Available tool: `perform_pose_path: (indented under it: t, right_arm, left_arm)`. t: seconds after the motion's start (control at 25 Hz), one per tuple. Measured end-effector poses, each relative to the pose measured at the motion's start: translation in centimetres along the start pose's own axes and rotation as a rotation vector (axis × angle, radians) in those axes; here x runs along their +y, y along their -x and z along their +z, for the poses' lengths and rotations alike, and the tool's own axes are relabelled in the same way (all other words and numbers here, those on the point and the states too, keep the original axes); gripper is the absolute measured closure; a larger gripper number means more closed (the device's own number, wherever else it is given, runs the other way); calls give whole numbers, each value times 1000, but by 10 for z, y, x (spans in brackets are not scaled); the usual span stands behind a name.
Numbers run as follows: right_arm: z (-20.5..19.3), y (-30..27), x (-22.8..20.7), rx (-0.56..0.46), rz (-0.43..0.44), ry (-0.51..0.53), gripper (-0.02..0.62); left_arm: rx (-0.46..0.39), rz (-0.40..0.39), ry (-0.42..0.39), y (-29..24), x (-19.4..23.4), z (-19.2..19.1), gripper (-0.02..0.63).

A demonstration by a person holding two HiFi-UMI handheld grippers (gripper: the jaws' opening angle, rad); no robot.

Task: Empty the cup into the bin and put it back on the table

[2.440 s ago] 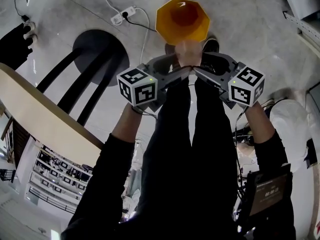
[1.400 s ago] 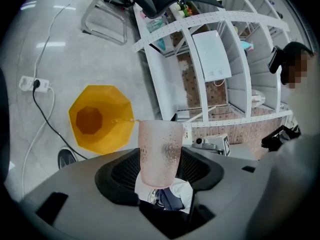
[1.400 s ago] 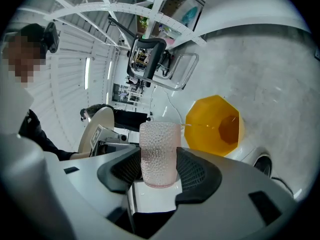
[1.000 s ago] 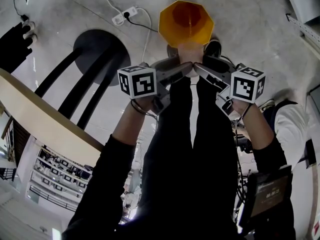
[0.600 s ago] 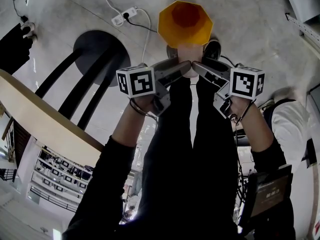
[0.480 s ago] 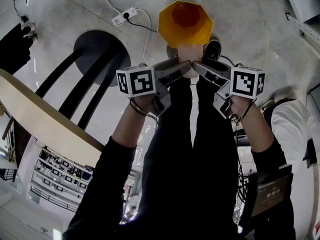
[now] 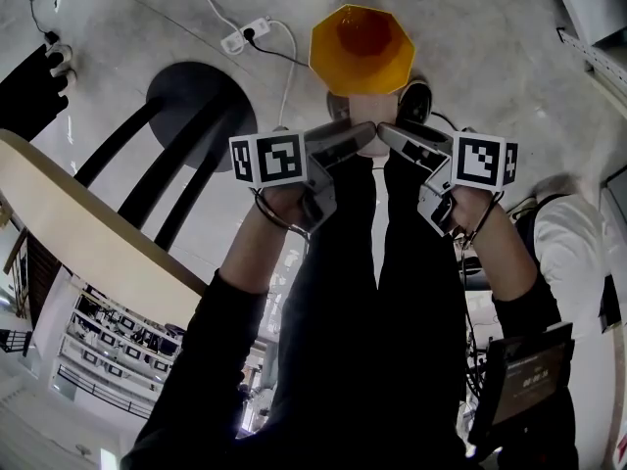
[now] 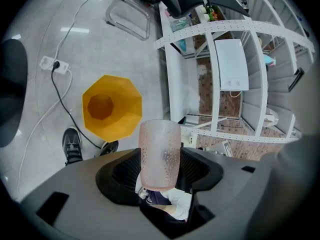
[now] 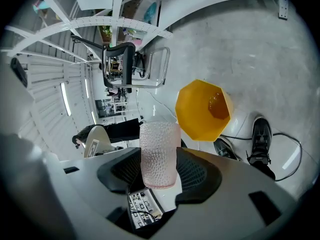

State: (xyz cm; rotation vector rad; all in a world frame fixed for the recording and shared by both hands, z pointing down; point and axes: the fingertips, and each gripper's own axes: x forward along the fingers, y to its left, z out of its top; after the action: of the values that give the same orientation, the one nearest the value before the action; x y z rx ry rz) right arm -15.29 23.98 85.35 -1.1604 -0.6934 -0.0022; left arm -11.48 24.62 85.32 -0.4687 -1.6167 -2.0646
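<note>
A pink dimpled translucent cup [image 8: 160, 154] [image 9: 159, 154] is clamped between both grippers at once. In the head view the cup [image 7: 366, 116] shows only as a pale patch between the two sets of jaws. My left gripper [image 7: 359, 137] [image 8: 160, 170] and my right gripper [image 7: 388, 135] [image 9: 160, 173] are each shut on it from opposite sides. The orange many-sided bin [image 7: 361, 49] [image 8: 111, 109] [image 9: 205, 109] stands open on the floor just beyond the cup. I cannot tell whether the cup holds anything.
The person's dark trouser legs and shoes [image 7: 415, 96] stand right under the grippers. A round black table base [image 7: 196, 101] and a pale tabletop edge [image 7: 88, 233] lie left. A white power strip [image 7: 240, 33] with a cable lies on the floor. White shelving [image 8: 235, 59] stands beyond.
Both marker cubes have turned and the grippers sit a little lower than 2.4 s ago. The cup stays held by the bin's near rim; almost nothing moved in the last half second.
</note>
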Motion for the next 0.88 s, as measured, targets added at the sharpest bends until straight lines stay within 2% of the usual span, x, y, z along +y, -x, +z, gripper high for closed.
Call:
perform_pose_path:
  t: [0.4,0.88]
  right_arm:
    - [1,10,15,-8,6,30,366]
    - [-23,55,90,14,23,119,367]
  left_arm:
    - [-14,-4,-24,7,-16,-1,344]
    - [-34,-20,-116,55,-87,-28,344]
